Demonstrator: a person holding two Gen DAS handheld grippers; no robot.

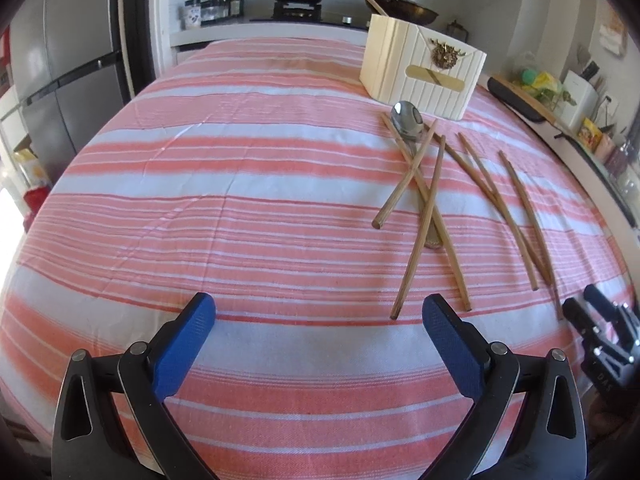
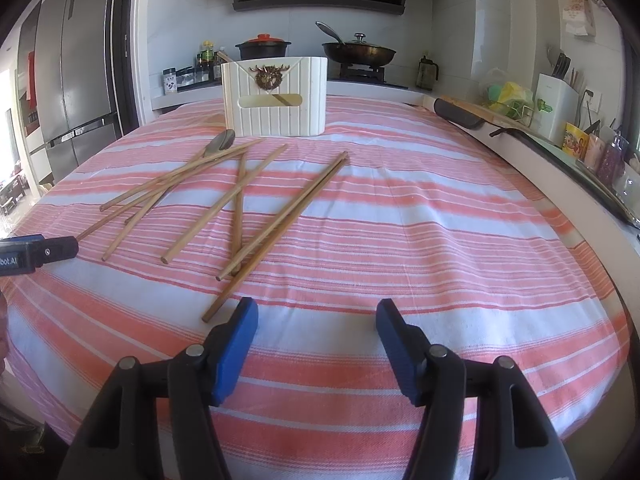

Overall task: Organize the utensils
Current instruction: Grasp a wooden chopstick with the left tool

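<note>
Several wooden chopsticks (image 1: 420, 200) (image 2: 256, 200) lie scattered and crossed on the striped cloth, over a metal spoon (image 1: 407, 118) (image 2: 221, 143). Behind them stands a cream ribbed utensil holder (image 1: 420, 70) (image 2: 276, 96) with one chopstick sticking out of it. My left gripper (image 1: 318, 312) is open over bare cloth, left of the chopstick ends, nothing between its blue pads. My right gripper (image 2: 316, 316) is open too, just right of the nearest chopstick end, holding nothing. Each gripper shows at the other view's edge: the right gripper's body (image 1: 600, 320), the left gripper's body (image 2: 36, 252).
The table carries a pink and white striped cloth (image 1: 240, 200) (image 2: 420, 220). Beyond it are a stove with a black pot (image 2: 262, 48) and a wok (image 2: 358, 54), a fridge (image 2: 76, 64) at left, and a cluttered counter (image 2: 560, 132) along the right edge.
</note>
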